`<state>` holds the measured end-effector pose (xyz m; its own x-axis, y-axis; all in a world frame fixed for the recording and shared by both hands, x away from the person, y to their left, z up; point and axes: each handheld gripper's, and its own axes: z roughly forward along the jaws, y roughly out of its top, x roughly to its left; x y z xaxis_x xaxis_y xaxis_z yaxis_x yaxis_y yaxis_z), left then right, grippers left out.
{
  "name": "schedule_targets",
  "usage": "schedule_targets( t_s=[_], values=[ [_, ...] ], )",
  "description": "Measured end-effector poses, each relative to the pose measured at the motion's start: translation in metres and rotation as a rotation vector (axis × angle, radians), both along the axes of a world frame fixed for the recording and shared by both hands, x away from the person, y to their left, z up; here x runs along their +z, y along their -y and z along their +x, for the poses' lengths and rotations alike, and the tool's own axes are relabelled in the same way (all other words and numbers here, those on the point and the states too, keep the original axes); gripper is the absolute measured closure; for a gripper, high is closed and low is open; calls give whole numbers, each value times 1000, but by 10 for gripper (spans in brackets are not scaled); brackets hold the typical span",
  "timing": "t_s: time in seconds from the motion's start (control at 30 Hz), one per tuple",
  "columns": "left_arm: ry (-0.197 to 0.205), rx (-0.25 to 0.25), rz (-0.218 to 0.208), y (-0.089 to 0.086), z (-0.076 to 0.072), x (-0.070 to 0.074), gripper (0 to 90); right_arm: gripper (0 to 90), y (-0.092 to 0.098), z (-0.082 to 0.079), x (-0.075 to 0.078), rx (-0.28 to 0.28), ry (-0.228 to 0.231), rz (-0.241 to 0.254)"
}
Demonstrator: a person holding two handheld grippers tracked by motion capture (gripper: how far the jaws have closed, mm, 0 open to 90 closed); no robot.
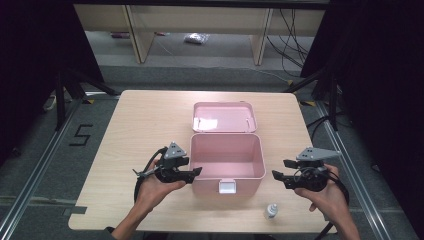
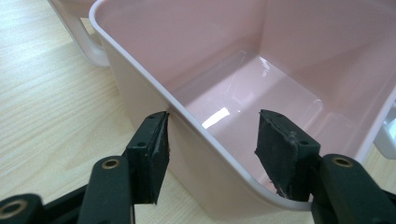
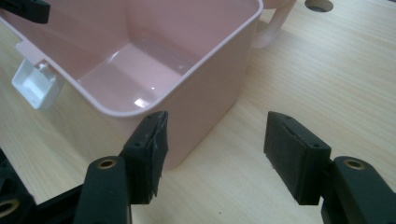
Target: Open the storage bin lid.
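A pink plastic box (image 1: pixel 262 156) stands open in the middle of the table, its lid (image 1: pixel 224 117) laid back flat behind it and a white latch (image 1: pixel 228 186) on its front wall. The box is empty inside. My left gripper (image 1: pixel 197 172) is at the box's front left corner. In the left gripper view the left gripper (image 2: pixel 210 140) is open and straddles the box wall (image 2: pixel 140 88), one pad outside against the rim and the other inside. My right gripper (image 1: pixel 280 169) is open just right of the box, and in its own view the right gripper (image 3: pixel 215 140) holds nothing, beside the box's corner (image 3: pixel 210 98).
A small white bottle (image 1: pixel 270 210) stands near the table's front edge, between the box and my right hand. Bare wooden table (image 1: pixel 140 125) lies left and right of the box. Beyond the table's far edge are the floor, cables and shelf legs.
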<state>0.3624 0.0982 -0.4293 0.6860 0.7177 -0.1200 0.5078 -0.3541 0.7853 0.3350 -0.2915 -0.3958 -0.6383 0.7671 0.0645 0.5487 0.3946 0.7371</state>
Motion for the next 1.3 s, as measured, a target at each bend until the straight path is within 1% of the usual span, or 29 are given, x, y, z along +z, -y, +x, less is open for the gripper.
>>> schedule_targets(
  t_s=[0.07, 0.1, 0.13, 0.17, 0.2, 0.3, 0.33, 0.37, 0.4, 0.43, 0.53, 0.57, 0.6, 0.67, 0.7, 0.73, 0.77, 0.83, 0.87, 0.93, 0.97, 1.0, 1.03, 1.07, 1.13, 1.17, 1.2, 1.27, 1.3],
  values=[
    [2, 4, 2, 0, 0, 0, 435, 400, -1, -2, 0, 1, -3, -4],
    [1, 3, 2, 0, 0, 0, 435, 394, -2, -5, -1, 14, -2, -22],
    [-2, 0, -3, 0, 0, 0, 434, 391, -3, -7, 0, 16, -24, -26],
    [-2, -1, -2, 0, 0, 0, 435, 387, -4, -9, -1, 19, -31, -31],
    [-2, -1, -2, 0, 0, 0, 435, 384, -4, -11, -2, 21, -25, -34],
    [-4, 0, -5, 0, 0, 0, 434, 379, -5, -14, -3, 33, -41, -51],
    [-4, 0, -5, 0, 0, 0, 434, 376, -5, -15, -3, 34, -34, -66],
    [-4, 1, -5, 0, 0, 0, 435, 371, -6, -19, -4, 34, -59, -70],
    [-3, 0, -4, 0, 0, 0, 435, 371, -6, -19, -4, 34, -59, -70],
    [-3, 0, -4, 0, 0, 0, 435, 370, -6, -20, -6, 53, -46, -94],
    [-2, 2, 1, 0, 0, 0, 436, 367, -7, -23, -8, 47, -48, -92],
    [0, 5, 1, 0, 0, 0, 436, 366, -9, -25, -8, 34, -69, -76],
    [-2, 2, 2, 0, 0, 0, 436, 364, -8, -25, -8, 54, -70, -100],
    [-3, -1, -4, 0, 0, 0, 435, 354, -11, -27, -10, 60, -58, -89],
    [-3, 0, -4, 0, 0, 0, 435, 338, -12, -29, -10, 76, -79, -116],
    [-4, 0, -4, 0, 0, 0, 435, 338, -12, -29, -10, 76, -79, -116],
    [-4, -1, -4, 0, 1, 0, 434, 333, -14, -29, -14, 112, -58, -122],
    [-4, 0, -4, 0, 0, 0, 434, 326, -16, -30, -15, 128, -79, -143],
    [-4, 0, -4, 0, 0, 0, 434, 326, -16, -30, -15, 128, -79, -143],
    [-2, -1, -2, 0, 0, 0, 435, 311, -21, -34, -19, 147, -100, -166],
    [-2, -1, -4, 0, 0, 0, 435, 311, -21, -34, -19, 147, -100, -166],
    [-3, 0, -5, 0, 0, 0, 435, 308, -22, -35, -20, 154, -99, -179],
    [-4, 0, -5, 0, 0, 0, 434, 305, -25, -37, -20, 169, -124, -200],
    [-4, 0, -5, 0, 0, 0, 434, 305, -25, -37, -20, 169, -124, -200],
    [-1, 6, 2, 0, 1, 0, 434, 296, -28, -41, -21, 160, -155, -219],
    [-1, 5, 2, 0, 1, 0, 434, 295, -28, -41, -22, 156, -144, -230],
    [-1, 1, 4, 0, 2, 0, 432, 295, -29, -42, -22, 159, -153, -235],
    [-1, 1, 2, 0, 2, 0, 431, 295, -28, -42, -24, 165, -148, -241],
    [-3, 4, -7, 0, 1, -1, 431, 295, -28, -42, -25, 157, -164, -251]
  ],
)
